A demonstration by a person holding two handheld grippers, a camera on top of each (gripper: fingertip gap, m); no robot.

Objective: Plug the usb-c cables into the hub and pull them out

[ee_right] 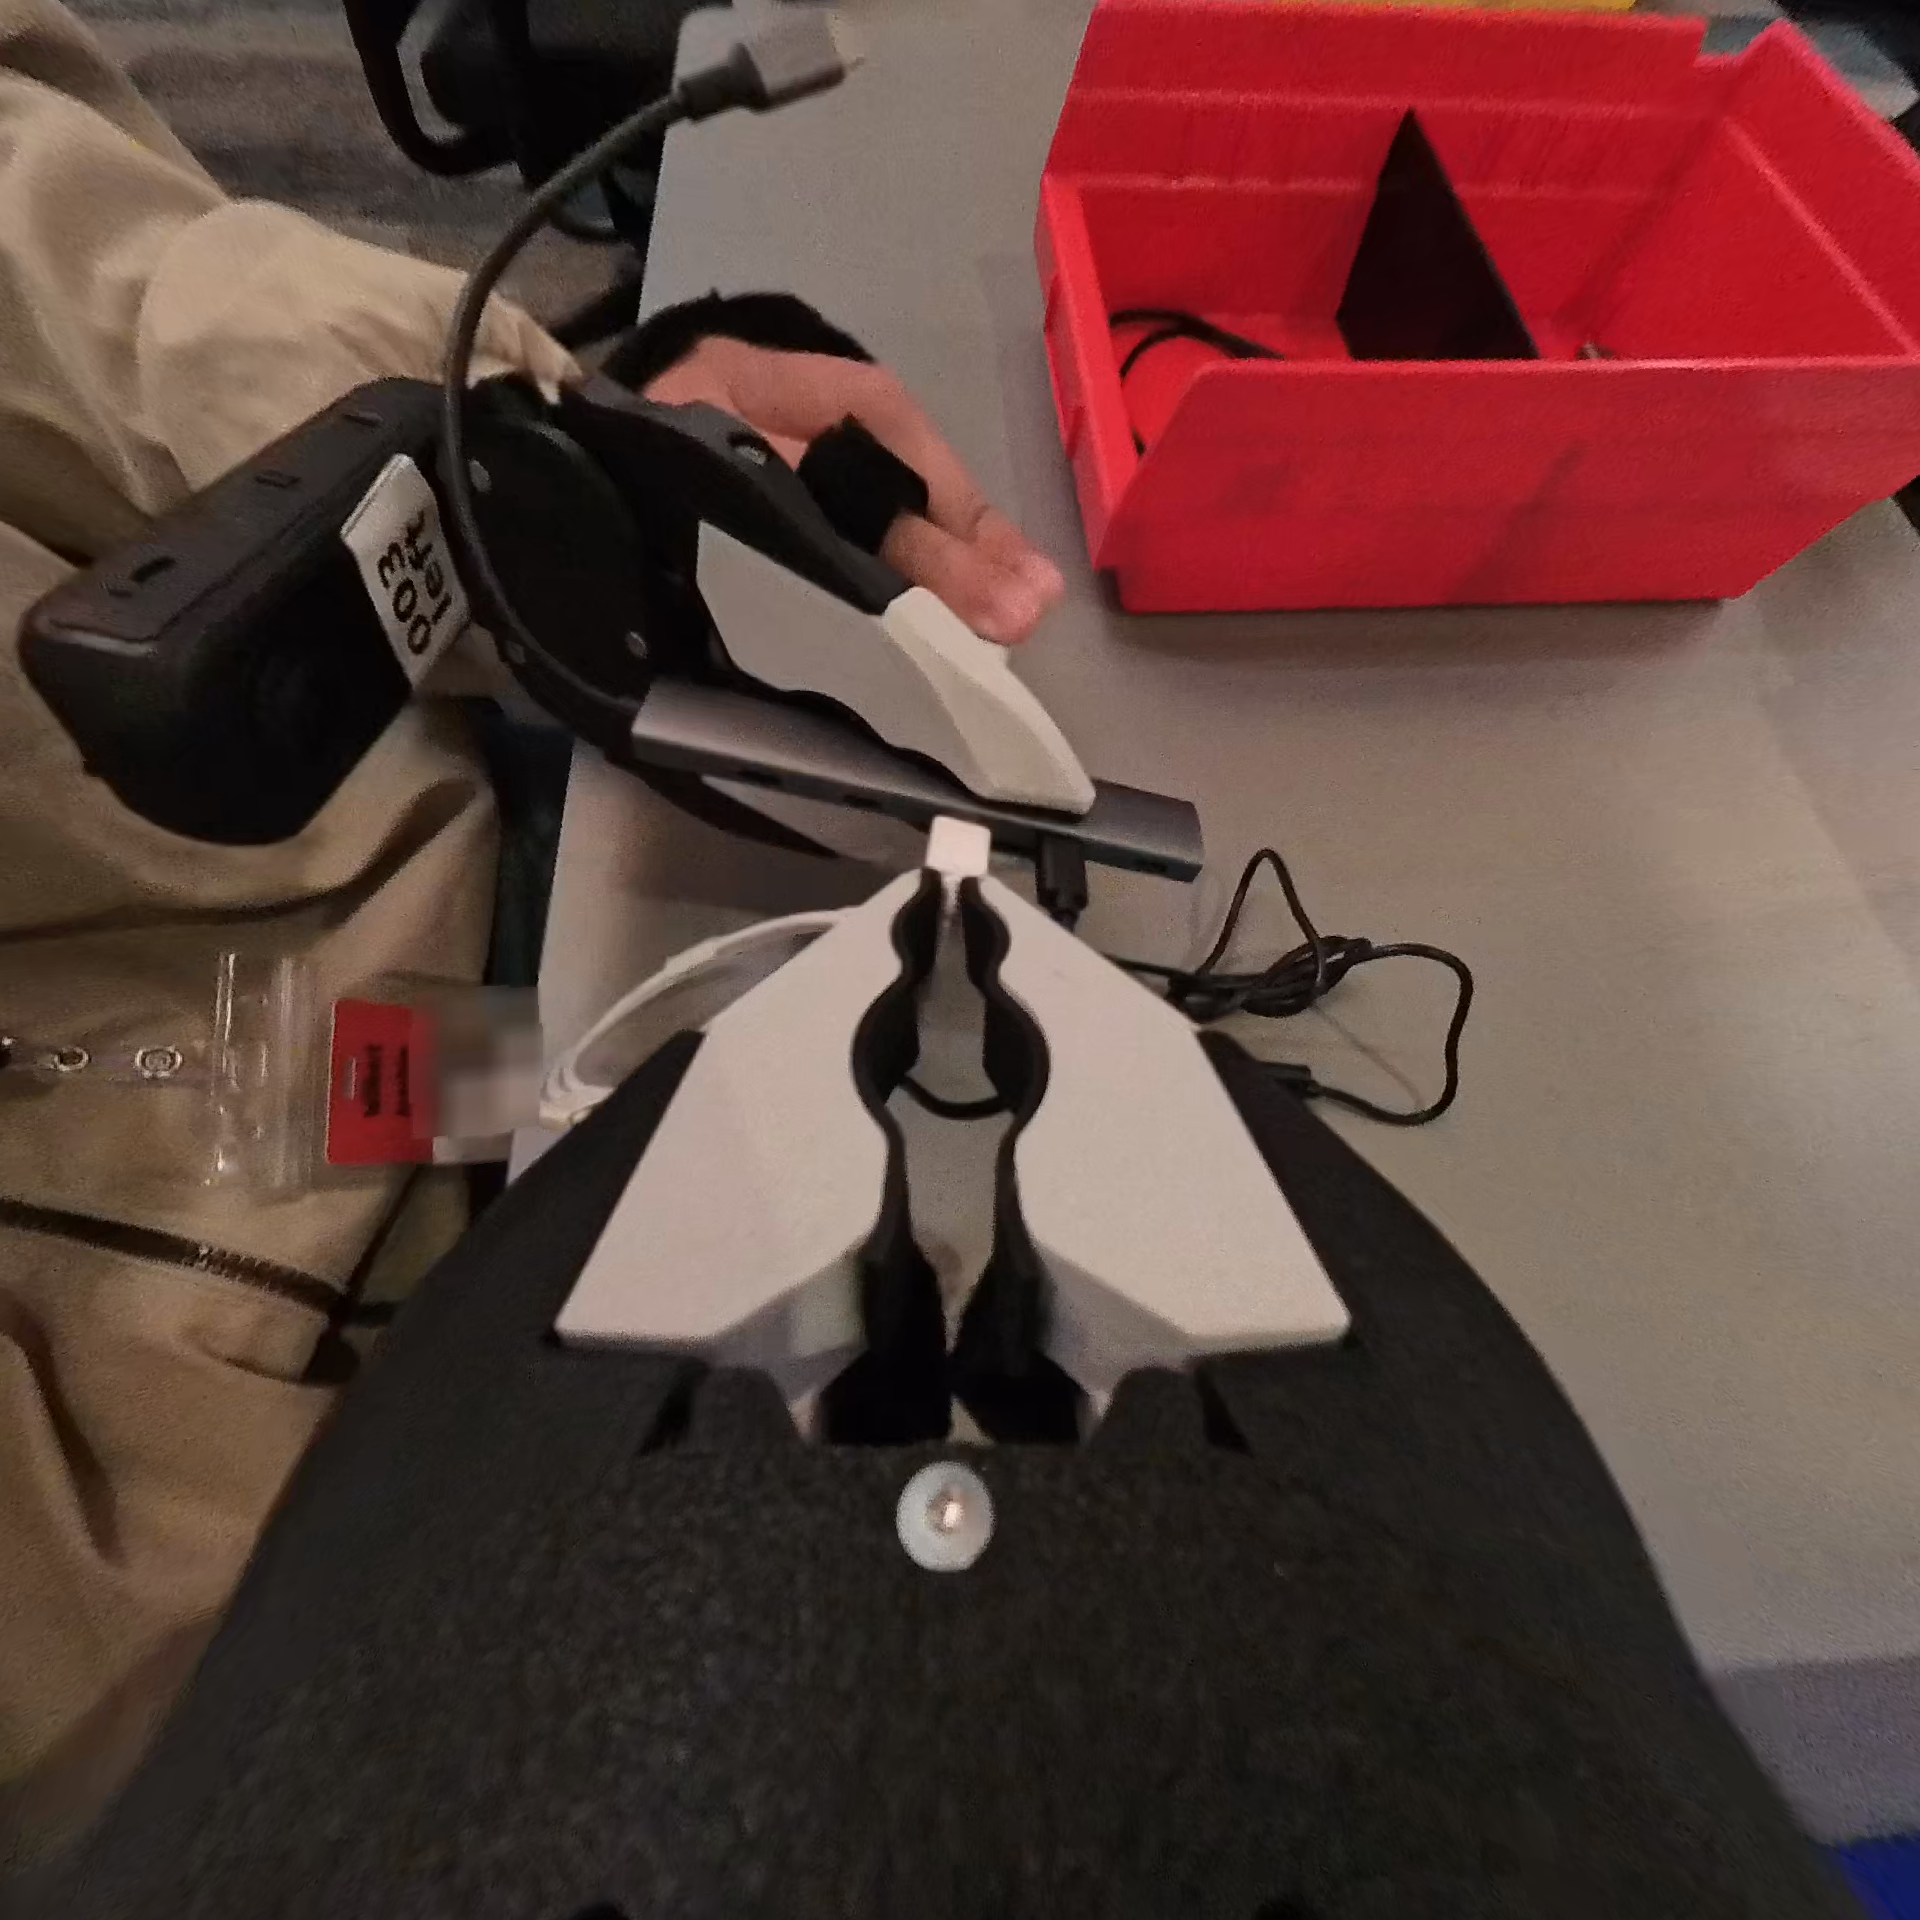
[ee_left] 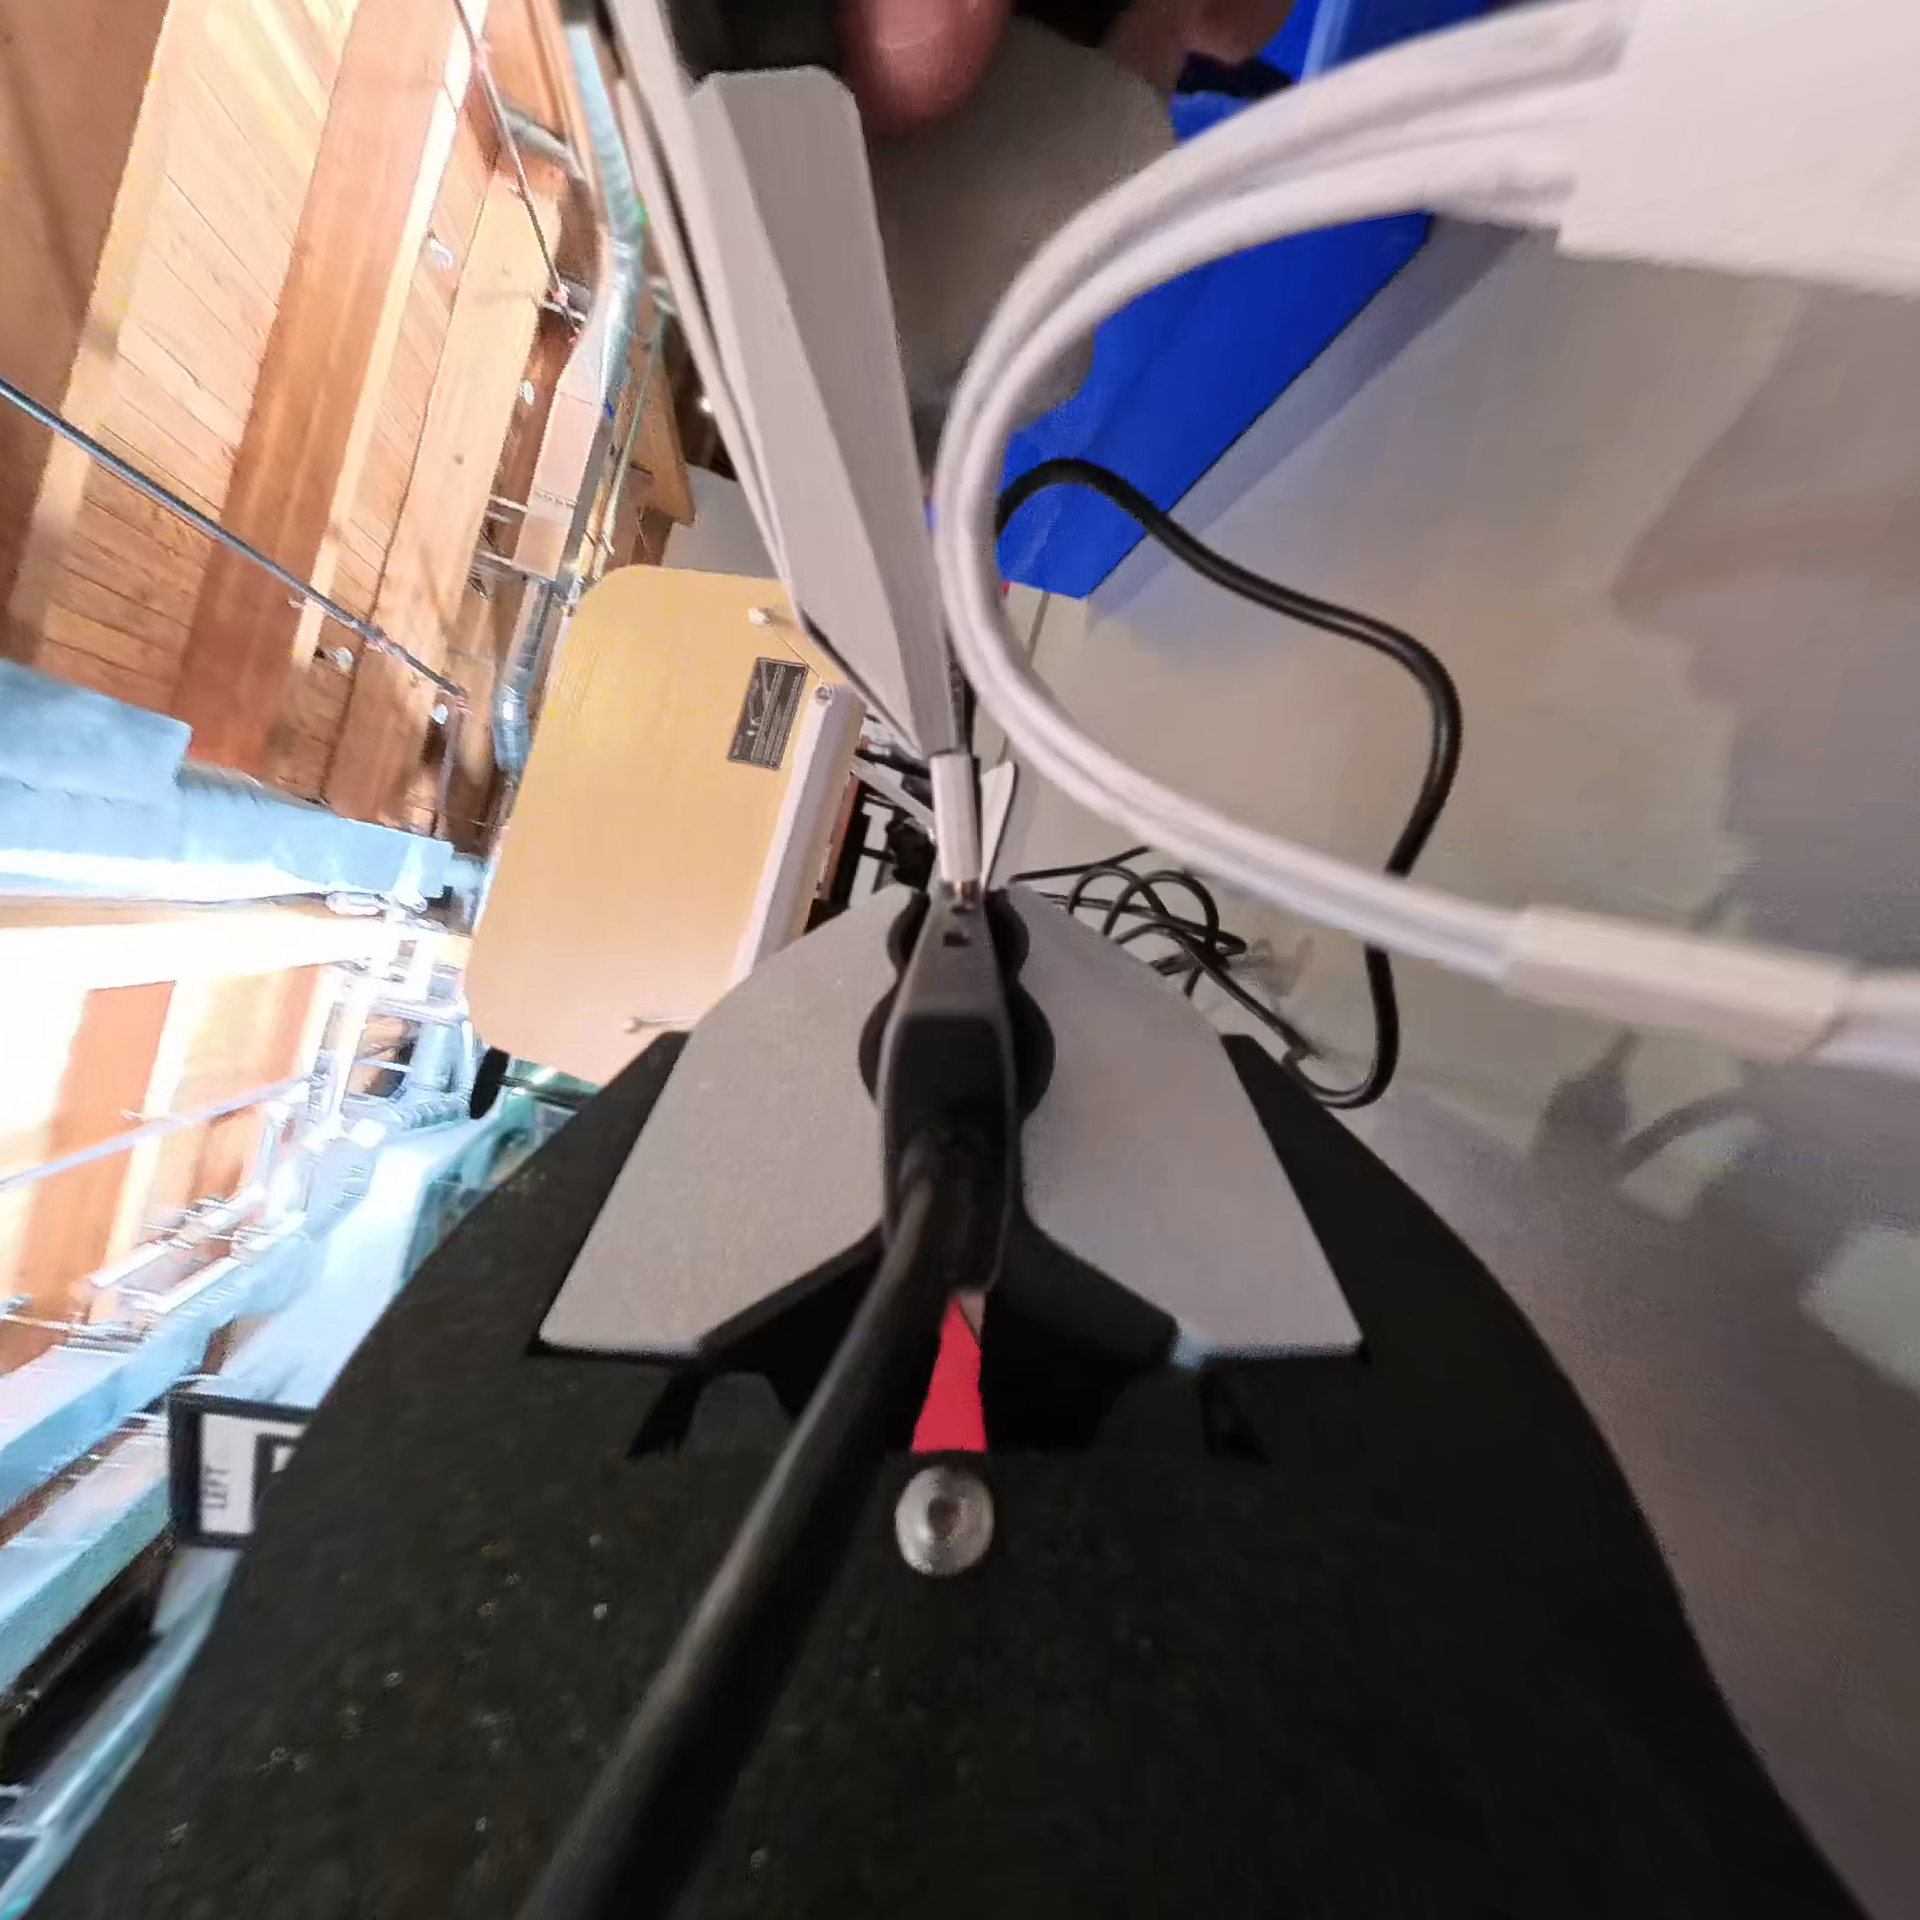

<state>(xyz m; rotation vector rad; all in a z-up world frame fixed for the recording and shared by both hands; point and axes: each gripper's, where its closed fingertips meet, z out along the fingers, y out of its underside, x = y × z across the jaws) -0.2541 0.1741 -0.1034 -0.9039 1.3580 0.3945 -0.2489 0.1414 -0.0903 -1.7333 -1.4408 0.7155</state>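
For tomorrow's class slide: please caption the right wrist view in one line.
Right gripper presses a white plug at the grey hub held by the left gripper.

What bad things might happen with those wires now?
The right gripper pinches only the tip of the white plug at the hub, so it might slip or go in crooked. The hub, held by the left gripper, could twist. The looped white cable might snag the black cable.

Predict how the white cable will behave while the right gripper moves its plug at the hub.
The white cable hangs in a loose multi-strand loop, so it is probably floppy and will trail, perhaps tugging sideways. Its short white plug looks rigid, pinched at the right gripper jaws' tips, so it may pivot. The hub looks clamped by the left gripper.
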